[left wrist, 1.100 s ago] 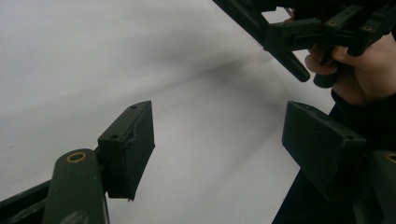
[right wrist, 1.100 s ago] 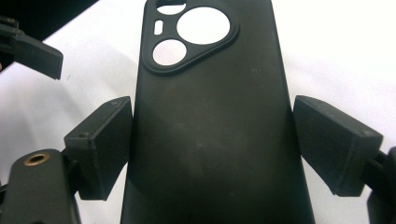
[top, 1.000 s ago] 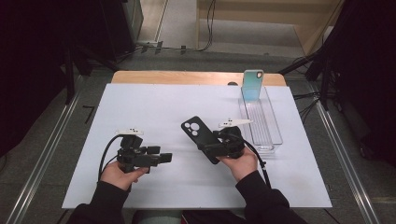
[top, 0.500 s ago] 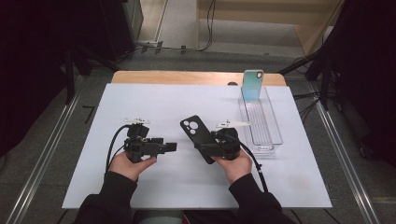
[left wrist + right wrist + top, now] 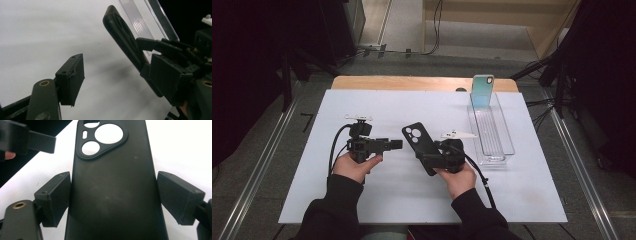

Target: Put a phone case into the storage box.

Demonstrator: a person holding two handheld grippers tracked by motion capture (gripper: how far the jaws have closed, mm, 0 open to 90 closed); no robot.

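Black phone case [image 5: 110,185] gripped between right gripper [image 5: 432,161] jaws. Left gripper [image 5: 396,144] jaws empty, just been closing beside it. Risk: mistimed handover, case slipping to tabletop [image 5: 412,200].

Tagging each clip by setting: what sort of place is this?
Probably a lab or recording workspace, not a home: a white sheet covers the table, cables run over the floor behind it, and metal rails flank it.

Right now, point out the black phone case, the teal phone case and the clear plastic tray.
black phone case [image 5: 112,195], right gripper view, plain back panel
teal phone case [image 5: 482,91], high view, middle of its back
clear plastic tray [image 5: 495,156], high view, near rim
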